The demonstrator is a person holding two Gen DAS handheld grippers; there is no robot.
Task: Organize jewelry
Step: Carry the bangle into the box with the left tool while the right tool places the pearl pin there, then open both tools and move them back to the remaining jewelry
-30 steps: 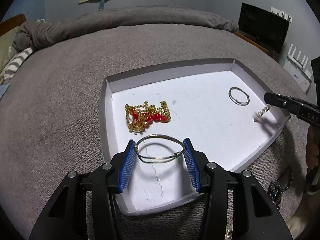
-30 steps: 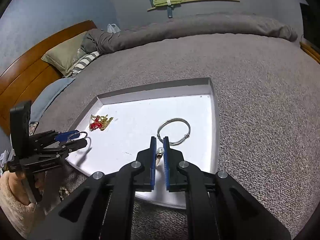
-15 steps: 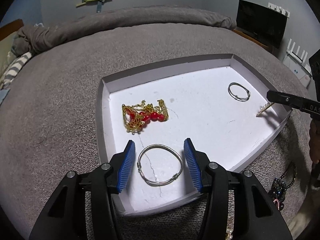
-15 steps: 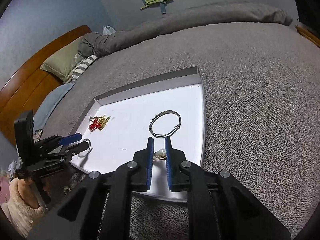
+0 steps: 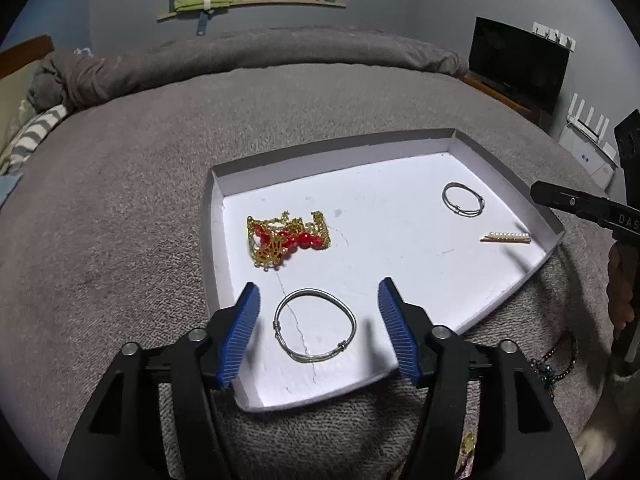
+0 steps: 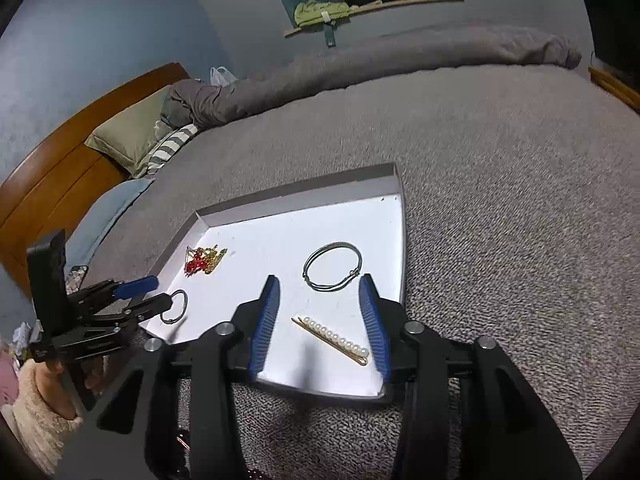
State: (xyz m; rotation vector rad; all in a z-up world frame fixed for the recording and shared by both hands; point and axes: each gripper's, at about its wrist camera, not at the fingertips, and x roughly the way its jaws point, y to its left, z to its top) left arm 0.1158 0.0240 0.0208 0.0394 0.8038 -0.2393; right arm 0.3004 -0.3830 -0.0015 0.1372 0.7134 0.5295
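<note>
A white tray (image 5: 256, 396) lies on the grey bed. In it are a gold and red necklace (image 5: 288, 240), a silver bangle (image 5: 315, 325), a smaller silver bangle (image 5: 463, 199) and a pearl hair clip (image 5: 506, 237). My left gripper (image 5: 318, 328) is open, its jaws either side of the near bangle and just above it. My right gripper (image 6: 320, 320) is open above the pearl clip (image 6: 334, 340), which lies flat near the tray's front edge (image 6: 320, 390). The far bangle (image 6: 332, 266) lies beyond it.
Dark beaded jewelry (image 5: 556, 360) lies on the bedspread right of the tray. Pillows (image 6: 132, 132) and a wooden headboard (image 6: 60, 168) are at the left. A black screen (image 5: 516, 60) stands at the far right.
My right gripper opened and let the pearl clip drop flat into the tray. My left gripper opened wider and drew back from the bangle, which lies in the tray.
</note>
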